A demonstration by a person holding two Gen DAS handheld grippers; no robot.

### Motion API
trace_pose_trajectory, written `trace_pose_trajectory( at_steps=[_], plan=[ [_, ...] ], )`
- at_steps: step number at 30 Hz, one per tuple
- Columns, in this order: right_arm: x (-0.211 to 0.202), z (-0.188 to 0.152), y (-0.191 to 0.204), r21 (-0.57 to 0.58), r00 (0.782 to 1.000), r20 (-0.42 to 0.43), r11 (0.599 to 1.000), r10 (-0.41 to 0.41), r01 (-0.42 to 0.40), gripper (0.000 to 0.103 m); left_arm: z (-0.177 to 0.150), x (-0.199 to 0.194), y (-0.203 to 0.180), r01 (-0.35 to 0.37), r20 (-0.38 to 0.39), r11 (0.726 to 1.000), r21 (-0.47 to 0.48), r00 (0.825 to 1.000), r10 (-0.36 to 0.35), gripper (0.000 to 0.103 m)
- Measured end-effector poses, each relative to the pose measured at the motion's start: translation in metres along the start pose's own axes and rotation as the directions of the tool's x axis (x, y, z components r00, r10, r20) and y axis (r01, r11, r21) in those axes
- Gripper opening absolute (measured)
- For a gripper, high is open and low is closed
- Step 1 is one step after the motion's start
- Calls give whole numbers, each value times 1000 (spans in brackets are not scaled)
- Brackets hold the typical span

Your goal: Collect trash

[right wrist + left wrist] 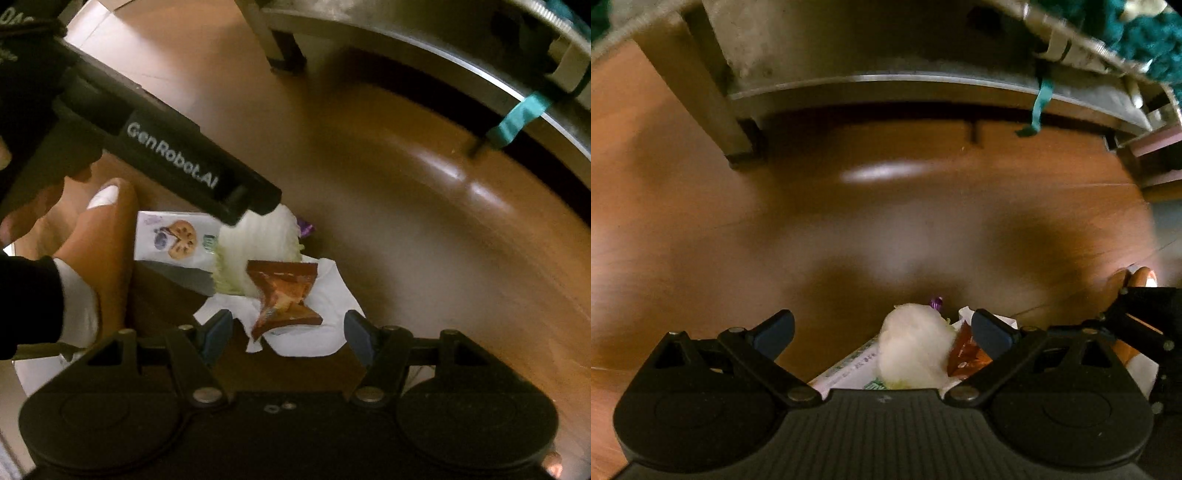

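A small heap of trash lies on the wooden floor. It holds a white crumpled wad (258, 247), a brown snack wrapper (284, 295) on a white napkin (328, 314), a cookie box (173, 240) and a purple scrap (306, 227). My right gripper (289, 334) points down over the wrapper, open, with its pads on either side and apart from it. My left gripper (883, 330) is open too, and the wad (916, 347) sits low between its fingers, untouched. The box (849, 365) and wrapper (964, 354) peek out beside the wad. The left gripper's black housing (177, 162) hangs over the box.
A person's foot (107, 240) stands just left of the heap. A metal furniture frame (886, 83) with a leg (738, 147) runs along the far side, with a teal strap (1039, 107) hanging from it. Bare wooden floor (701, 229) spreads around the heap.
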State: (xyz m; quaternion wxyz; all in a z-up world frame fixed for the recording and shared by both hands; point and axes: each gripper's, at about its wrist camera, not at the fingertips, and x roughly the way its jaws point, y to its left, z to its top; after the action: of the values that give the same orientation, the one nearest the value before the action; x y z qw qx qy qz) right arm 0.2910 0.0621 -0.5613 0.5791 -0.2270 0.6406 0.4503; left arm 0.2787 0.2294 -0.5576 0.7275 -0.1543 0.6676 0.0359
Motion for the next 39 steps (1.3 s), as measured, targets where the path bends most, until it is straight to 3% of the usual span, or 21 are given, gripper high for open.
trace_pose_trajectory(
  at_steps=[4,7,12,16,18,20,22,23,24,31,39],
  plan=[
    [13,1,-4,19,1000,-7,1000,17,-17,66,-2,17,-5,34,-23,999,-13,999,-34,102],
    [20,2,-6,21,1000,-3,1000,21,-21,66,-3,24,-11,48,-15,998,27,999,-48,101],
    [26,3,-11,36,1000,2,999,31,-31,66,-5,41,-12,83,-54,996,31,995,-82,67],
    [27,3,-14,42,999,15,998,42,-43,64,-8,49,-14,115,-67,992,42,991,-112,61],
    [26,4,-15,45,999,21,998,37,-38,64,-9,50,-17,122,-73,991,53,990,-118,48],
    [24,4,-16,49,999,28,998,32,-34,63,-10,51,-17,130,-80,990,50,989,-125,47],
    [22,3,-18,48,999,22,998,28,-29,49,-10,50,-18,133,-80,990,53,988,-129,47],
    [22,3,-18,48,1000,9,999,22,-23,27,-10,50,-16,134,-80,989,57,988,-129,46],
    [23,6,-17,52,1000,-2,999,15,-14,14,-11,50,-16,136,-81,989,59,988,-131,45],
    [11,5,-24,67,1000,8,998,13,-13,3,-13,43,-11,150,-72,988,41,987,-146,43],
    [-12,-4,-53,101,999,38,994,-33,29,2,-6,28,1,168,-37,986,-6,985,-168,42]
  ],
)
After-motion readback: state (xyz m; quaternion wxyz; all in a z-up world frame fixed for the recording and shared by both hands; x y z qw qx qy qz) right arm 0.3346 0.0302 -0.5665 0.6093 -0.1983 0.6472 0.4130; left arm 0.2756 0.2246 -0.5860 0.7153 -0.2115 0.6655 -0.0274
